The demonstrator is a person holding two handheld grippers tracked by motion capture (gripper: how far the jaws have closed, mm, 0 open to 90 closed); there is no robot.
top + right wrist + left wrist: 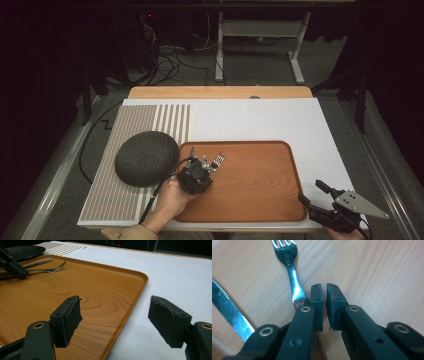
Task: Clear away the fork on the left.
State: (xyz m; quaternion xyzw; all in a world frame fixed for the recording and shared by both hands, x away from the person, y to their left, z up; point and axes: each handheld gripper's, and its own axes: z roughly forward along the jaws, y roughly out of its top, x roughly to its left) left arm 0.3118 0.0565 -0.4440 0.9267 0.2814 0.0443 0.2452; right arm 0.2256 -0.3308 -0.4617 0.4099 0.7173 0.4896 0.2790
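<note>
A fork [292, 272] with a brown handle lies on the wooden tray [250, 185], and a serrated knife [229, 310] lies beside it. My left gripper [324, 286] hangs low over the tray's left part [211, 165]. Its jaws are shut to a thin slit with nothing showing between the pads. The fork's handle runs under the left finger [317, 297]. My right gripper [115, 305] is open at the tray's near right corner [310, 191]. One of its jaws is above the tray and the other above the white mat. The fork [50, 270] is far from it.
A dark round plate [145, 157] rests on a striped placemat [130, 120] left of the tray and touches its corner. A white mat [260, 120] covers the table behind and right of the tray. The tray has a raised rim [140, 277].
</note>
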